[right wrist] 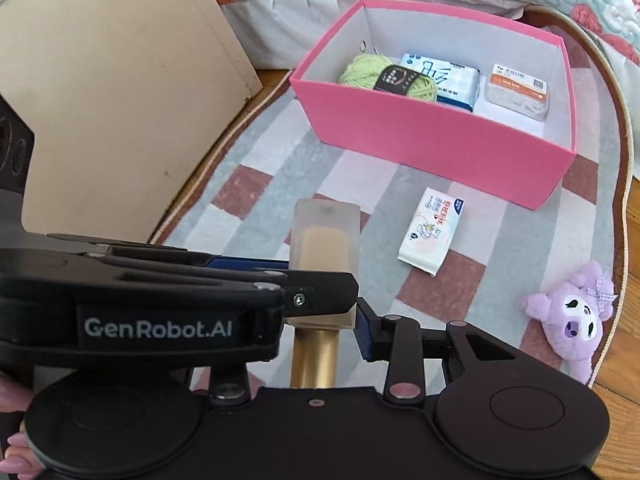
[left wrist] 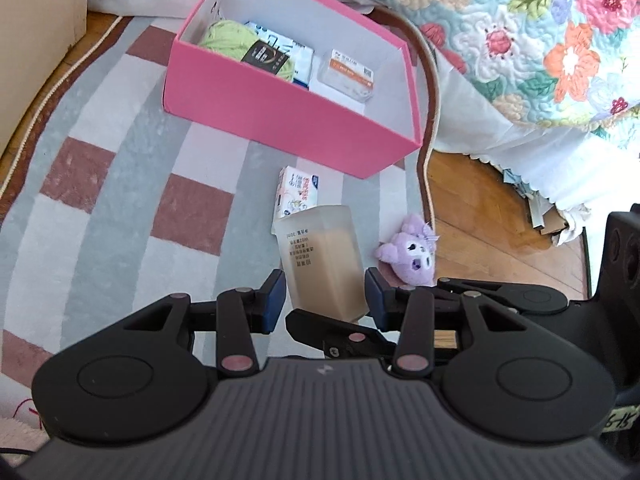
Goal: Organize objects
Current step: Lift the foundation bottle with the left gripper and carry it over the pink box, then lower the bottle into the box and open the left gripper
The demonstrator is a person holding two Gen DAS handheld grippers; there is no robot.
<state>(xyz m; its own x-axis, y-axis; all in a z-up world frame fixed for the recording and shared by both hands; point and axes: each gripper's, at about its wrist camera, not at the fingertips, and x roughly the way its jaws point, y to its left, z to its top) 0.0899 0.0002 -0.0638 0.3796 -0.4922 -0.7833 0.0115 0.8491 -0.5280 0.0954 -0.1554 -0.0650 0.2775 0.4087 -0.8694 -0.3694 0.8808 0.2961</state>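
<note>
In the right wrist view we lose the lower part of the bottle point(right wrist: 324, 236) behind the left gripper point(right wrist: 320, 300), low and left of centre. The box's point(left wrist: 280, 112) near wall hides the lower parts of the yarn point(left wrist: 232, 40) and tissue pack point(left wrist: 298, 60). Label print stays unreadable.

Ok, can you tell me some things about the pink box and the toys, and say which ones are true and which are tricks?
1. The green yarn lies inside the pink box. True.
2. The purple plush toy is in the box. False: it lies on the rug.
3. The frosted bottle is held between the grippers. True.
4. The small tissue pack is on the bed. False: it lies on the rug, in front of the box.
</note>
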